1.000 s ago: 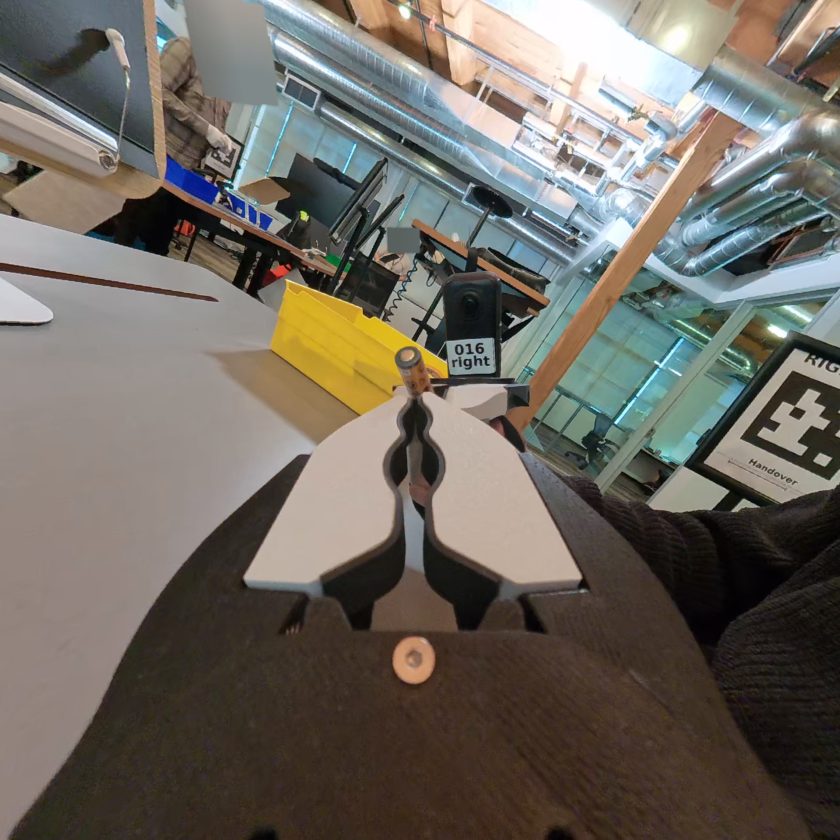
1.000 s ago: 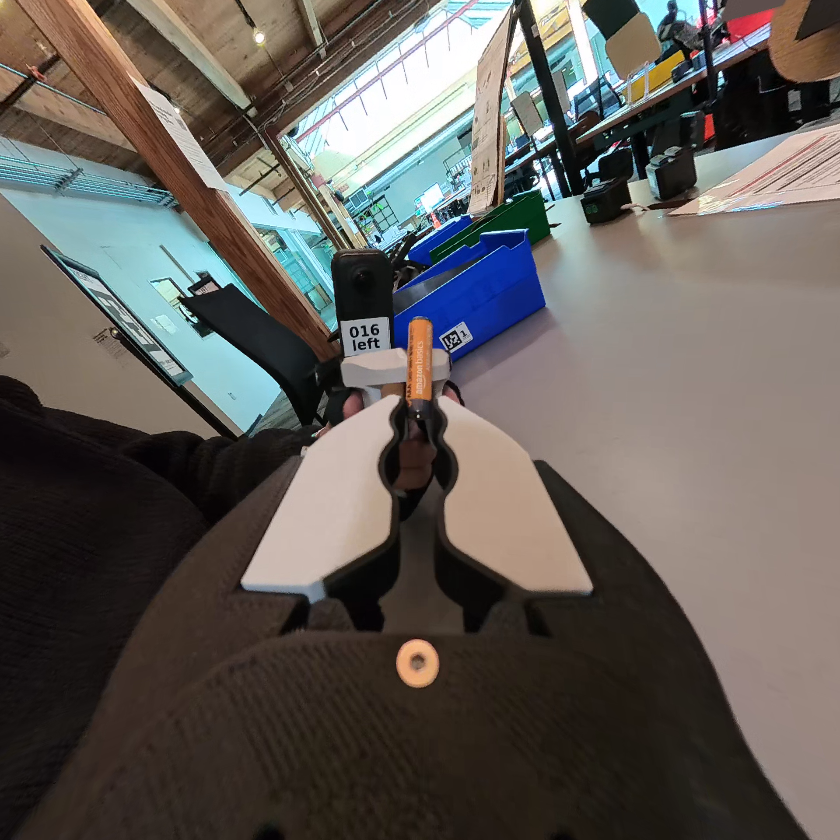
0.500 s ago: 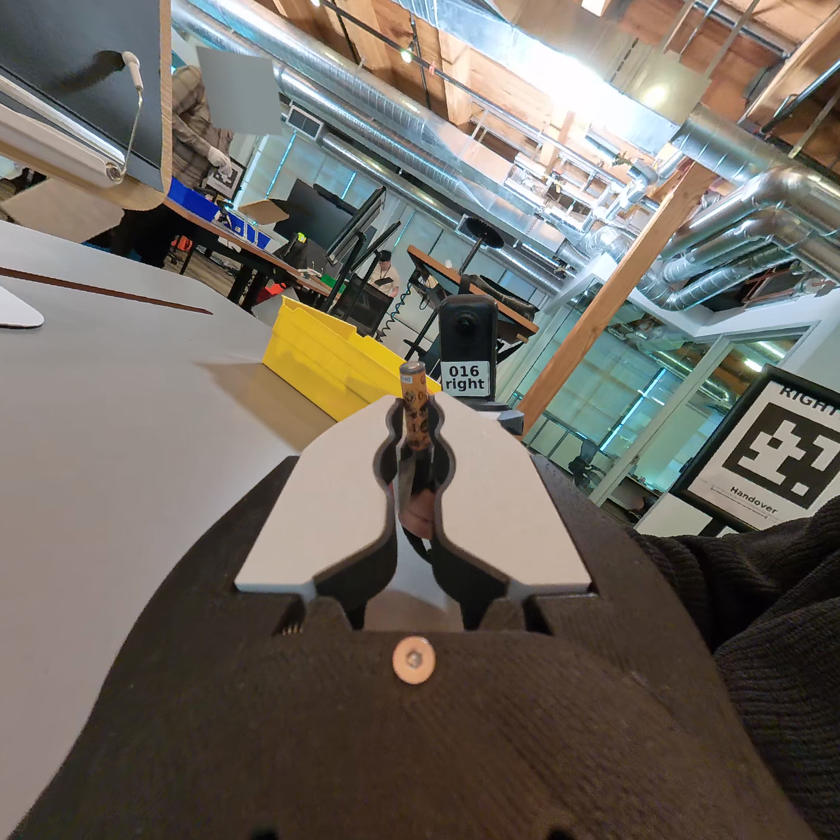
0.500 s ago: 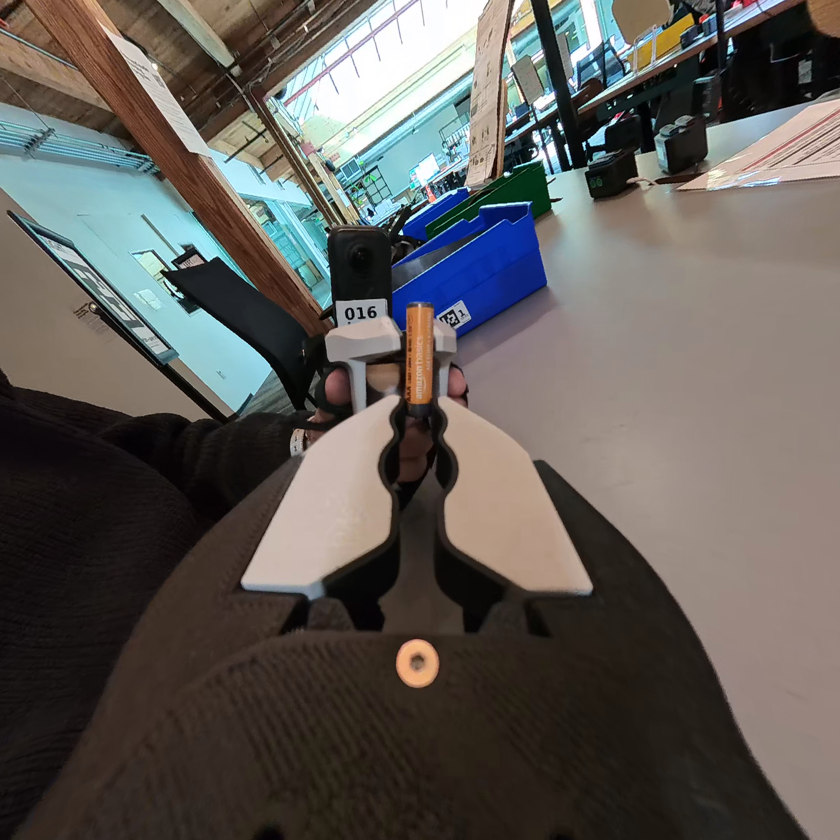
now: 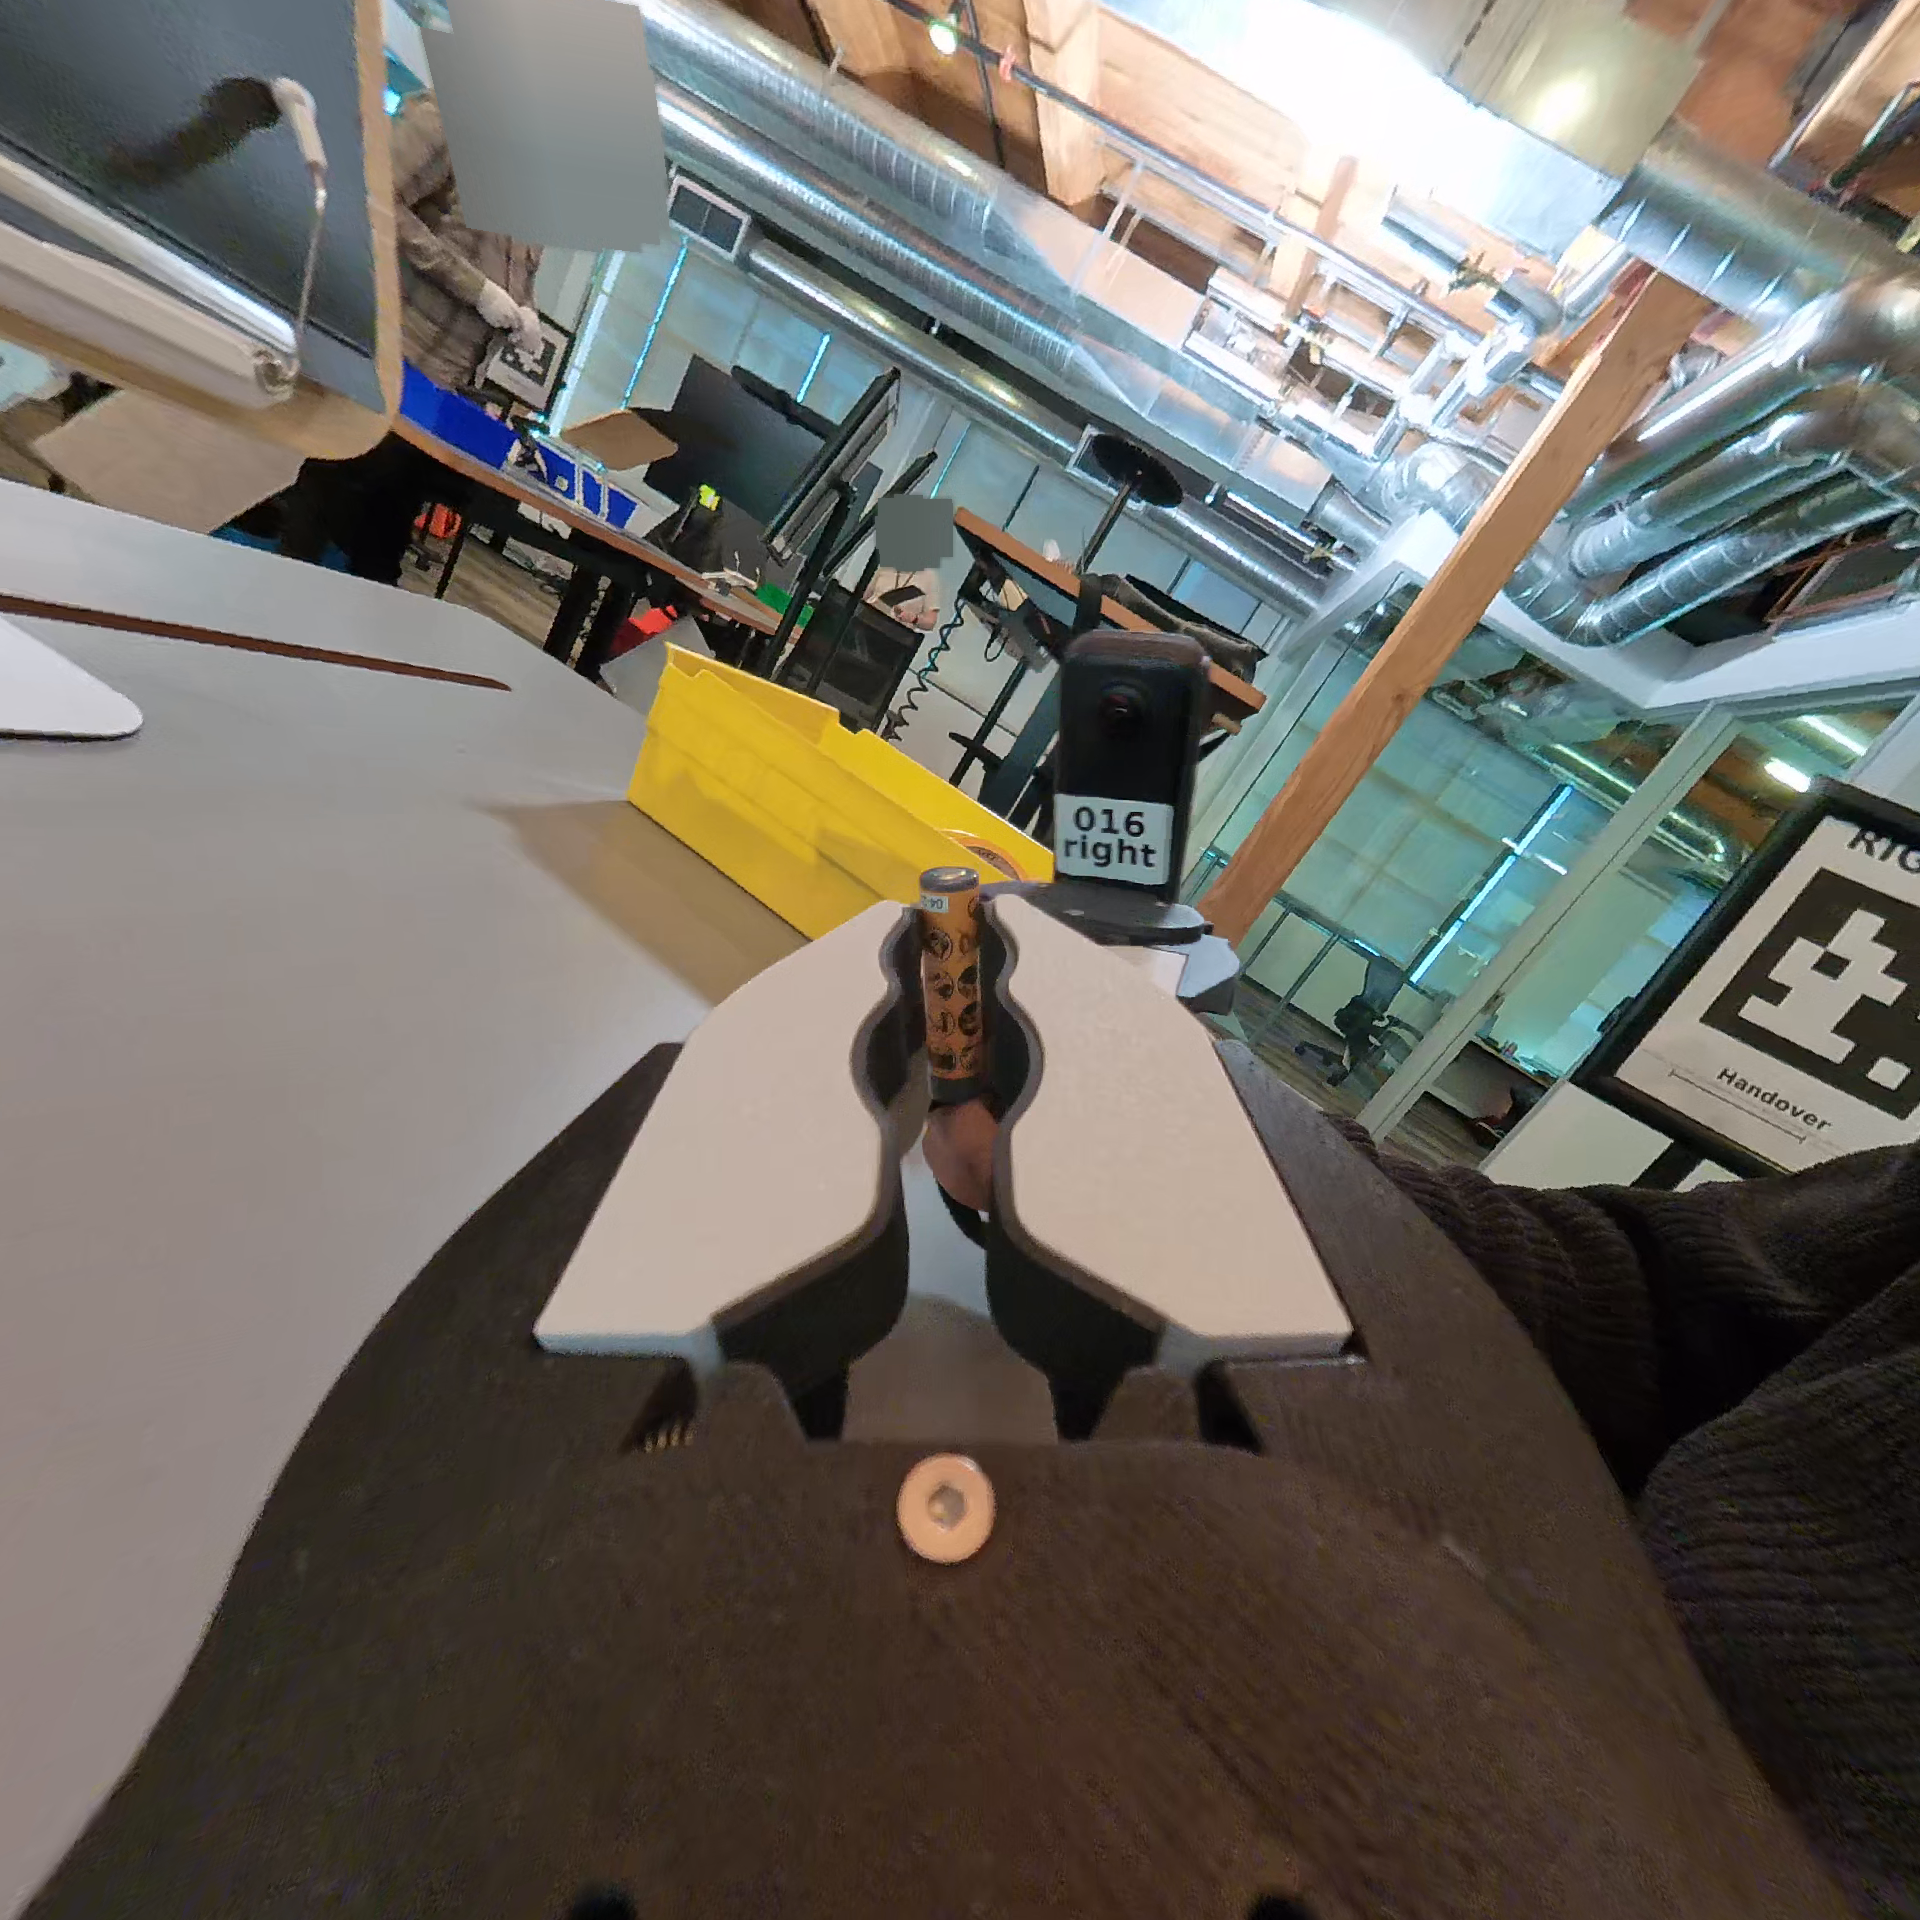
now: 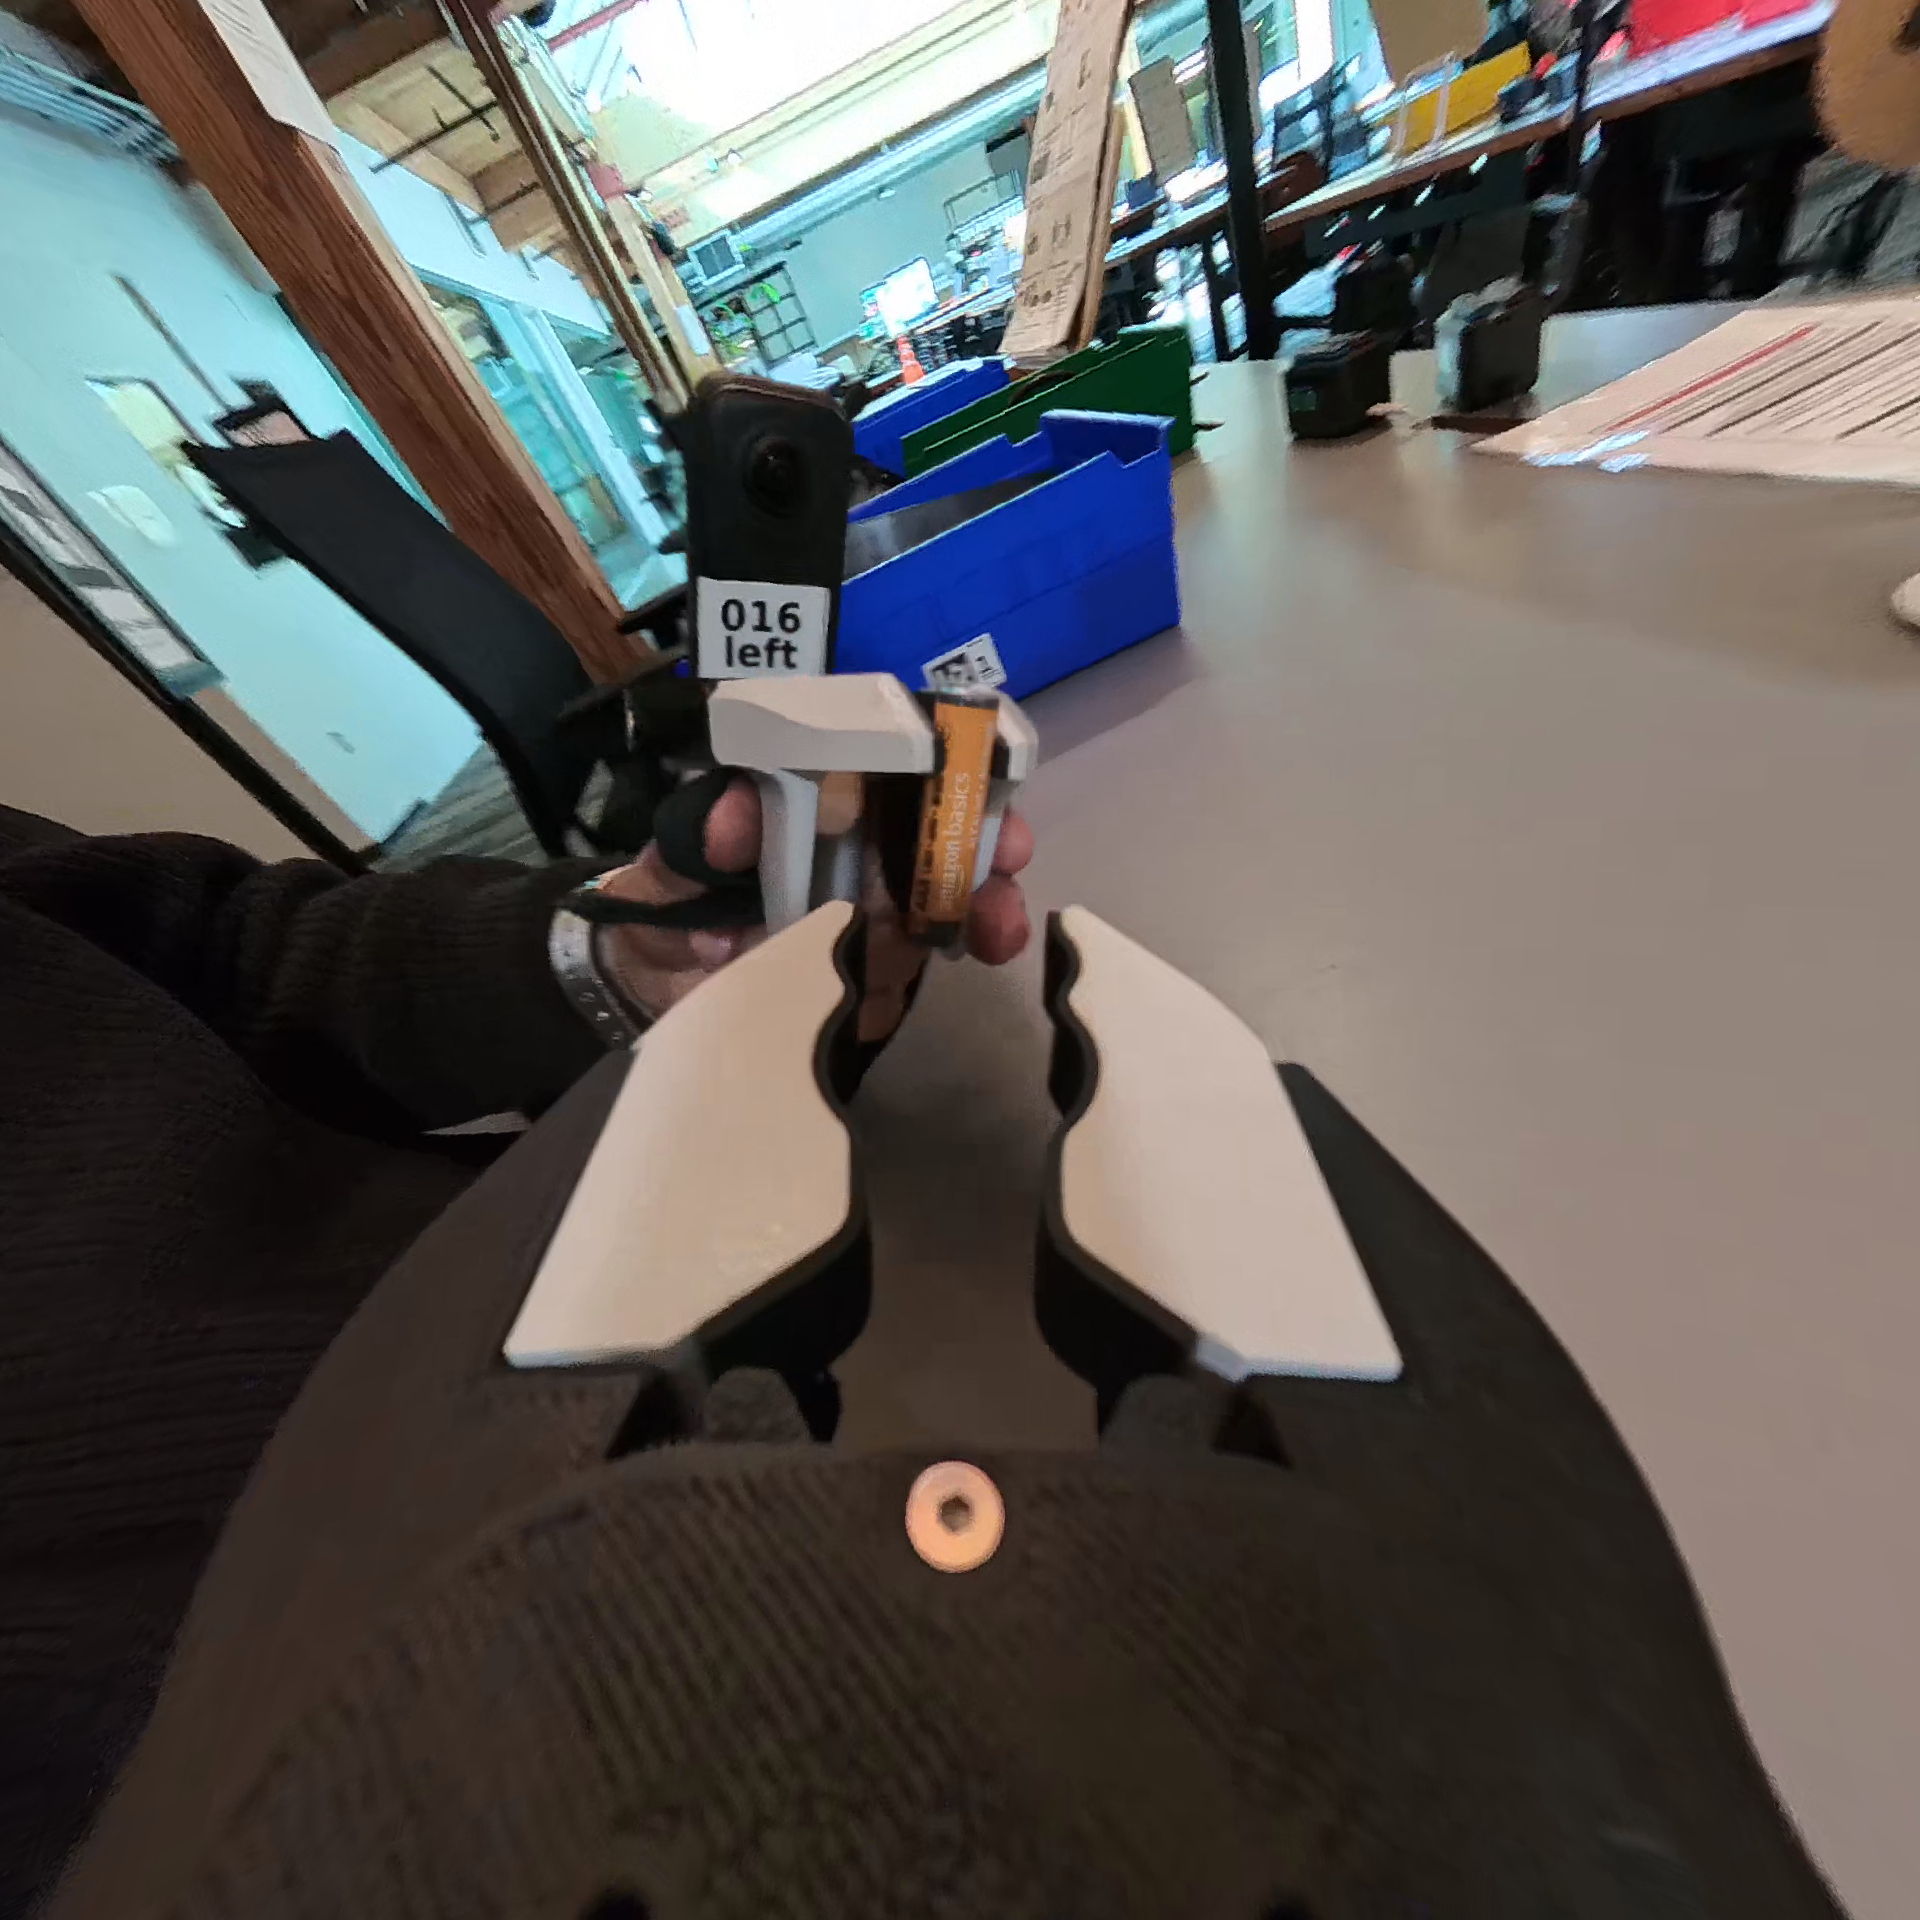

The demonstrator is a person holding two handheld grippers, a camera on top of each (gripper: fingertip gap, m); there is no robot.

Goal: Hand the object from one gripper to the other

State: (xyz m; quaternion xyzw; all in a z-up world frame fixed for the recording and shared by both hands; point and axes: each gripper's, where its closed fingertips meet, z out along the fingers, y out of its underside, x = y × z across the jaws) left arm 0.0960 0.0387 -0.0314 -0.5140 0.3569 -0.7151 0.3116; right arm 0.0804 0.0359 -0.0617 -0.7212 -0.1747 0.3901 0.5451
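Note:
An orange and black battery (image 5: 951, 987) stands upright between the fingertips of my left gripper (image 5: 948, 920), which is shut on it above the grey table (image 5: 260, 987). In the right wrist view the battery (image 6: 954, 821) hangs down from the left gripper (image 6: 961, 740), held by a hand. My right gripper (image 6: 951, 920) is open and empty, with its jaws spread just below and in front of the battery's lower end, not touching it. The right gripper's camera body (image 5: 1127, 758) shows just behind the left gripper.
A yellow bin (image 5: 769, 790) sits on the table beyond the left gripper. A blue bin (image 6: 1018, 582), a green bin (image 6: 1091, 395) and papers (image 6: 1745, 416) lie on the table (image 6: 1507, 831) past the right gripper. A black chair (image 6: 416, 582) and a wooden post (image 6: 343, 291) stand to the left. Less than 4 cm separates the two grippers' tips.
My right gripper has opened, let go of the battery and drawn back a little. My left gripper now holds the battery alone.

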